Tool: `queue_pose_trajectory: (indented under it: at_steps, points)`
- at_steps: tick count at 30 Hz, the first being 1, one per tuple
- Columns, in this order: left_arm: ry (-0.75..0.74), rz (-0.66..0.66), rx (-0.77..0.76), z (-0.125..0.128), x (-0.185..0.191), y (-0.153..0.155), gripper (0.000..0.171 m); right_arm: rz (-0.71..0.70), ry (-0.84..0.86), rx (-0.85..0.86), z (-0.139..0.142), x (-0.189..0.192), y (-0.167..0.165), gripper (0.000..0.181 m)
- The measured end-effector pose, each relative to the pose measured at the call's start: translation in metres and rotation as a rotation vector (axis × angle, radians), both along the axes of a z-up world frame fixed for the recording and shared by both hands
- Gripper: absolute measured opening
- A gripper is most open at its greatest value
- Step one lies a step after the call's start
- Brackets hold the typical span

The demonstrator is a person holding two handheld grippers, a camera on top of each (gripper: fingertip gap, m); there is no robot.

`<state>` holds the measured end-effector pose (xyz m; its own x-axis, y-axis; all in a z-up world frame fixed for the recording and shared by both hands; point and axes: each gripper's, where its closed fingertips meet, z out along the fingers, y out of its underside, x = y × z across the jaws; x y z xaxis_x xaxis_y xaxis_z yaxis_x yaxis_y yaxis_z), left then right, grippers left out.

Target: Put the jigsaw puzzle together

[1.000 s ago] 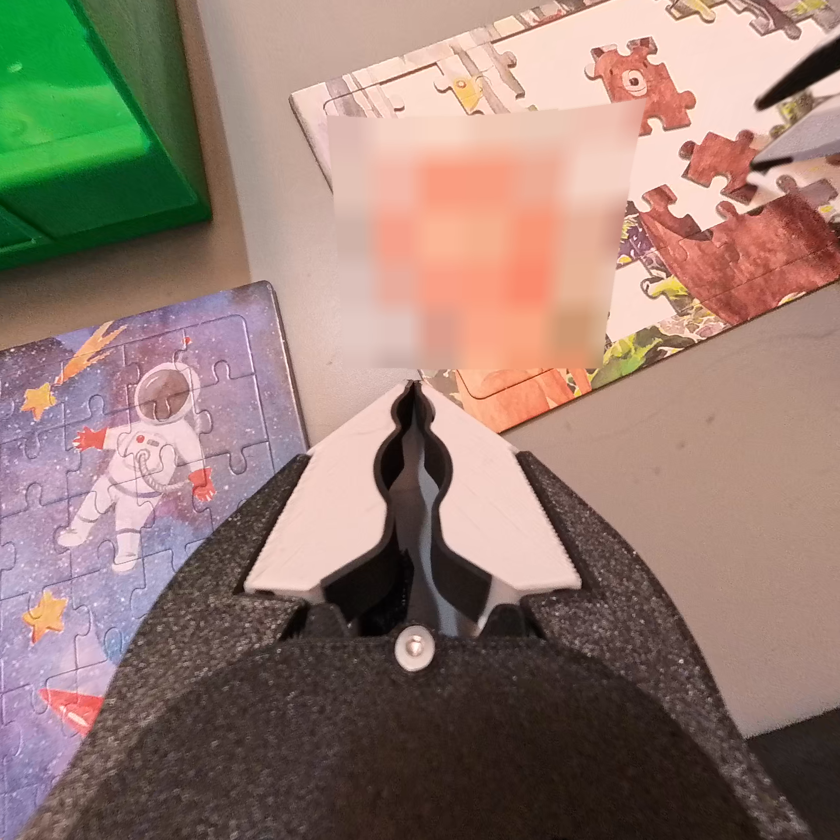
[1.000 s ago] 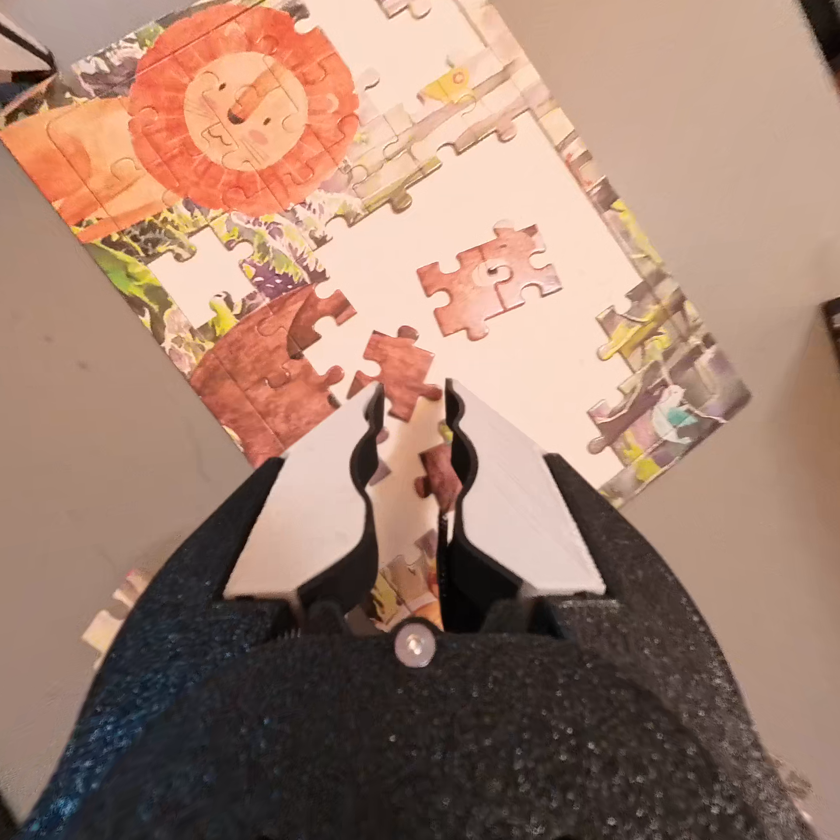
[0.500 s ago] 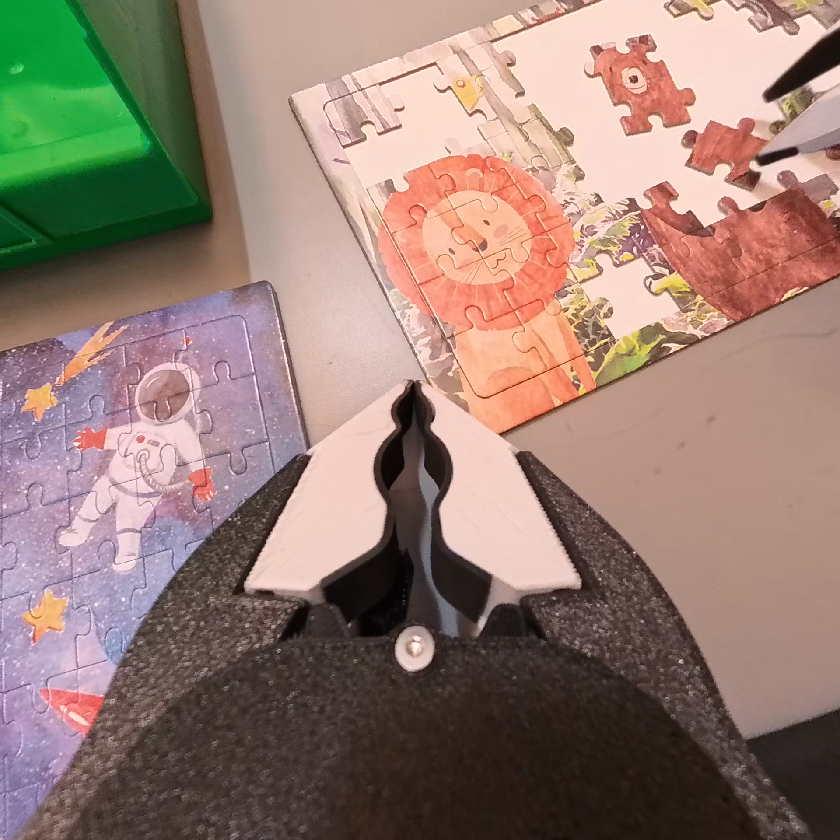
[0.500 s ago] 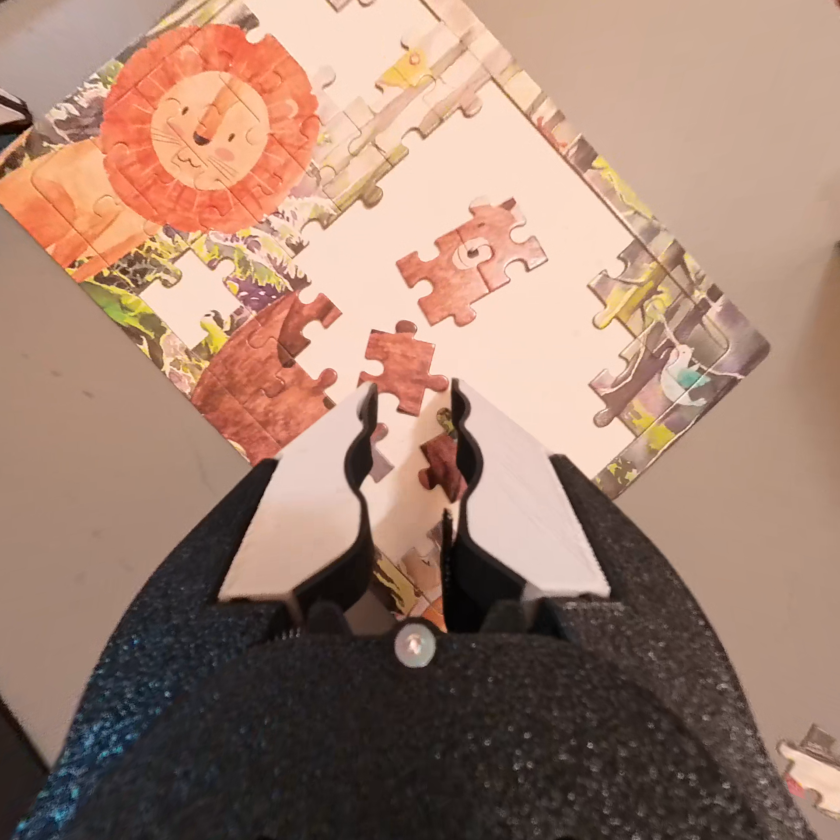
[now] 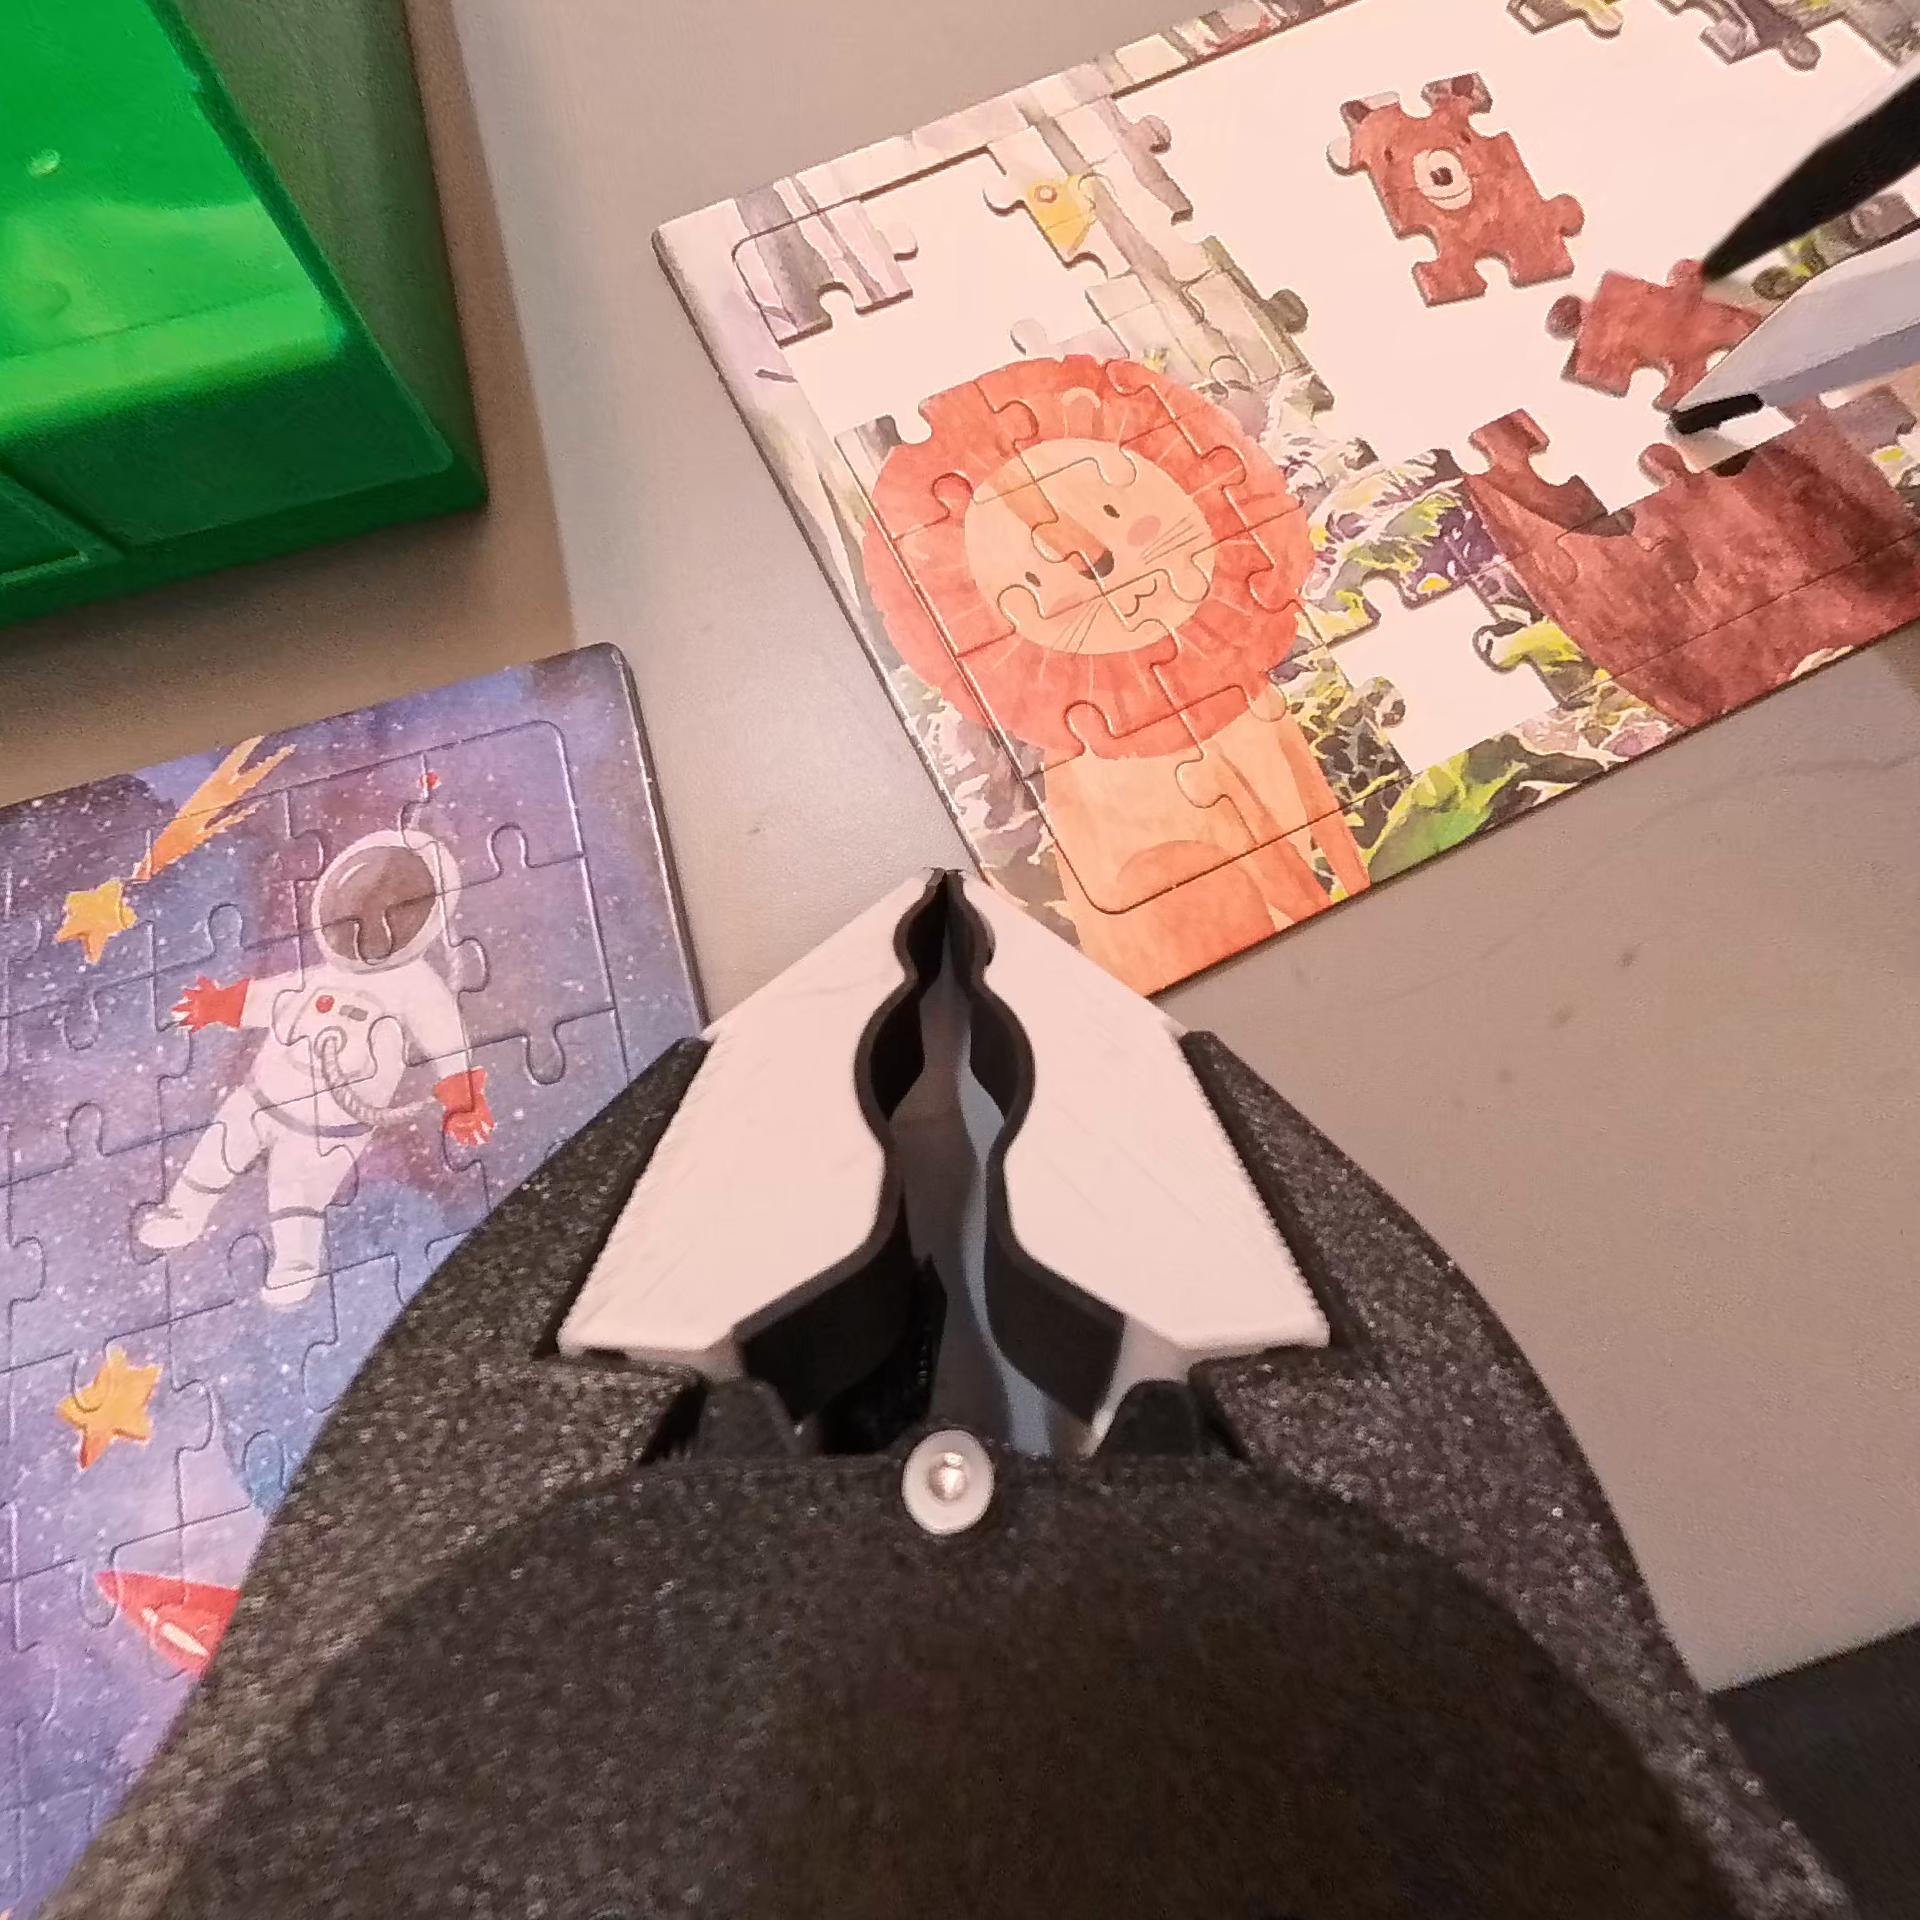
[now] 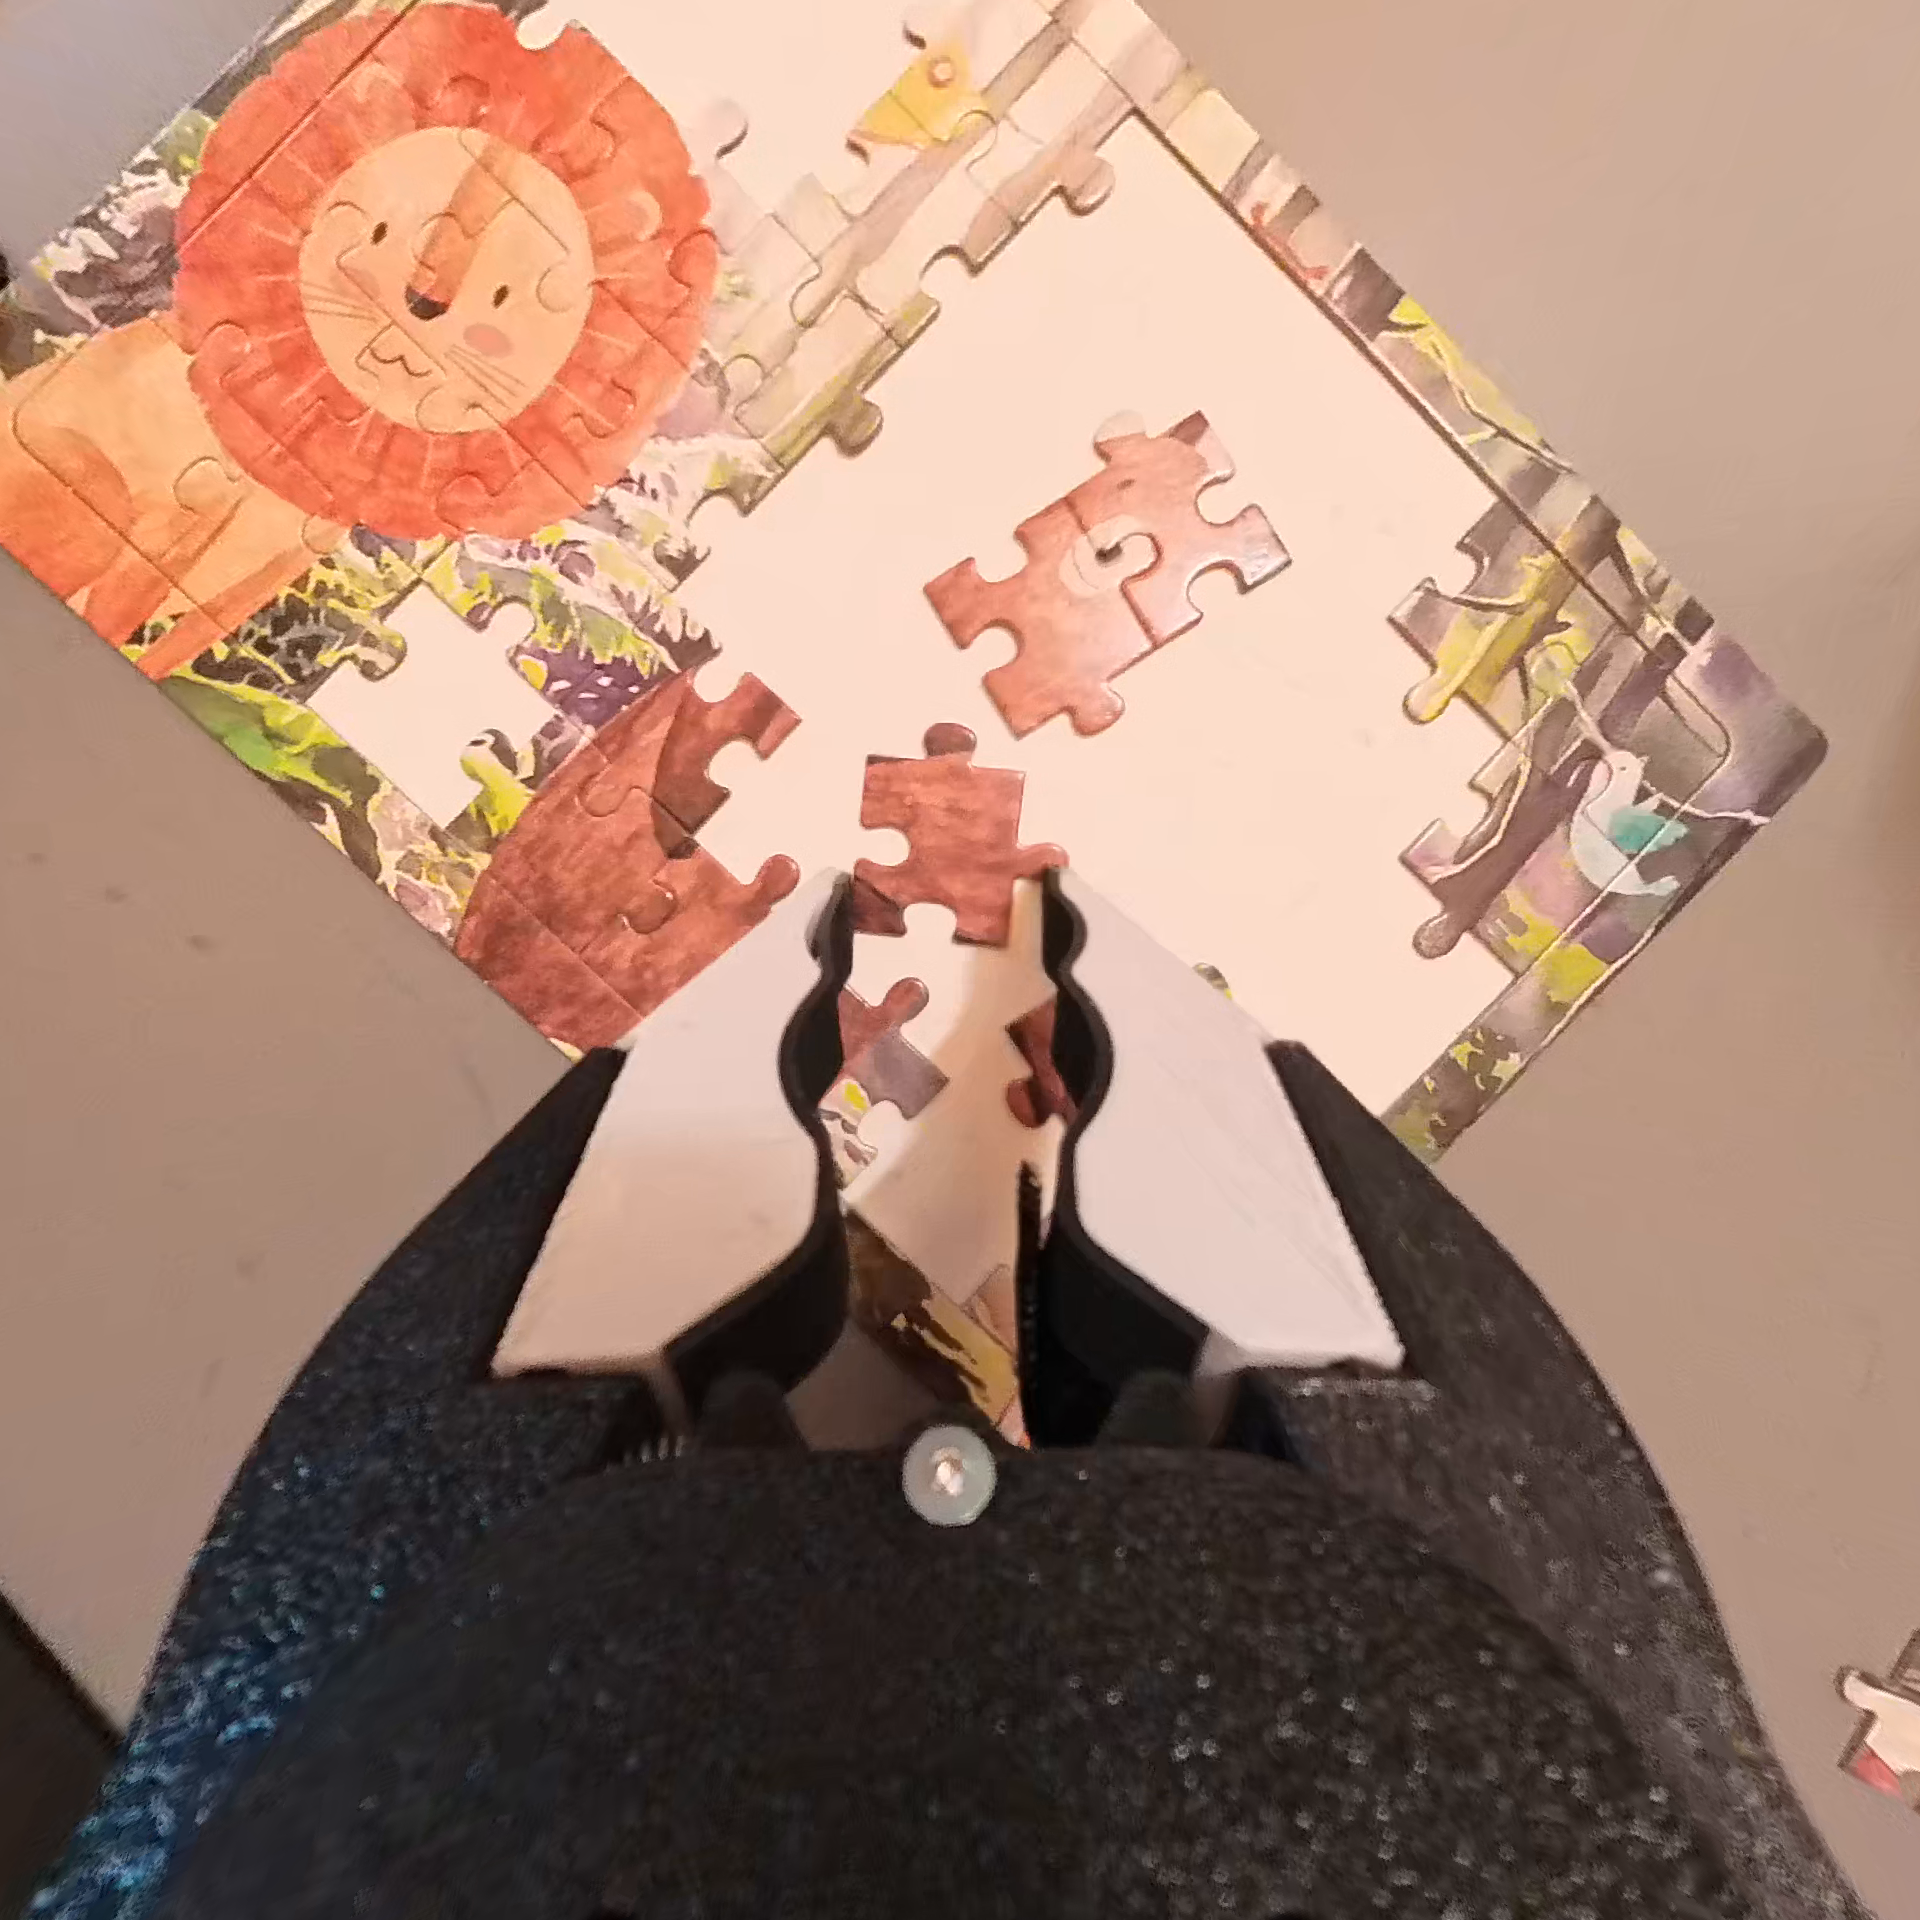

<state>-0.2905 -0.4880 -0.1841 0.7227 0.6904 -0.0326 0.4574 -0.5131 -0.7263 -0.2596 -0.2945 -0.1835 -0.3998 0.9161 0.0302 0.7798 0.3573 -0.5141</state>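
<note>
The lion jigsaw puzzle board (image 6: 1195, 790) lies on the grey table, partly filled; it also shows in the left wrist view (image 5: 1039, 270). A loose brown piece (image 6: 940, 821) lies on the bare board, its near edge between my right gripper's (image 6: 945, 894) open fingertips. From the left wrist view the same piece (image 5: 1642, 338) sits at that gripper's fingers (image 5: 1787, 358). Two joined bear-face pieces (image 6: 1107, 571) lie just beyond. The brown assembled body (image 6: 603, 862) is to the left. My left gripper (image 5: 945, 883) is shut and empty, near the board's lion corner.
A finished astronaut puzzle (image 5: 291, 1039) lies left of my left gripper. A green plastic box (image 5: 156, 260) stands at the far left. A stray piece (image 6: 1881, 1704) lies on the table at the lower right. The table edge (image 5: 1766, 1662) runs close by on the right. About 20 centimetres separates my left fingertips from my right.
My right gripper has turned and come closer over the board, its jaws a little wider, and the loose brown piece now sits at its fingertips. The left gripper has not moved.
</note>
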Motion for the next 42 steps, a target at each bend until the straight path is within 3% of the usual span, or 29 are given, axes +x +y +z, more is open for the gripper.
queue_pose_trajectory:
  at_steps: [9,14,16,18,22,23,25,26,30,36,39,42]
  points:
    - [-0.011,0.000,0.011,0.000,0.000,0.000,0.000,0.174,0.013,0.038,0.004,0.003,-0.001,0.029]
    - [-0.030,0.001,0.030,0.000,0.000,0.000,0.000,0.428,0.056,0.009,0.021,0.007,-0.023,0.029]
    - [-0.032,0.001,0.032,0.000,0.000,0.000,0.000,0.529,0.010,0.010,0.017,0.013,-0.028,0.001]
    - [-0.028,0.001,0.028,0.000,0.000,0.000,0.000,0.582,-0.016,0.052,0.011,0.011,-0.024,0.000]
    - [-0.023,0.001,0.023,0.000,0.000,0.000,0.000,0.604,-0.069,0.049,0.008,0.008,-0.019,0.000]
    - [-0.023,0.001,0.023,0.000,0.000,0.000,0.000,0.596,-0.057,-0.001,0.014,0.005,-0.024,0.006]
    - [-0.023,0.001,0.023,0.000,0.000,0.001,0.000,0.576,-0.022,-0.056,0.023,-0.004,-0.031,0.039]
    - [-0.024,0.001,0.023,0.000,0.000,0.001,0.000,0.577,-0.015,-0.047,0.021,-0.007,-0.030,0.042]
    - [-0.031,0.001,0.030,0.000,0.000,0.001,0.000,0.594,-0.051,0.059,0.001,-0.014,-0.022,0.038]
    - [-0.037,0.001,0.037,0.000,0.000,0.001,0.000,0.570,-0.067,0.039,-0.001,-0.018,-0.020,0.038]
    - [-0.040,0.001,0.039,0.000,0.000,0.001,0.000,0.582,-0.087,0.040,-0.001,-0.017,-0.018,0.021]
    - [-0.041,0.001,0.040,0.000,0.000,0.001,0.000,0.589,-0.086,0.050,-0.001,-0.016,-0.017,0.021]
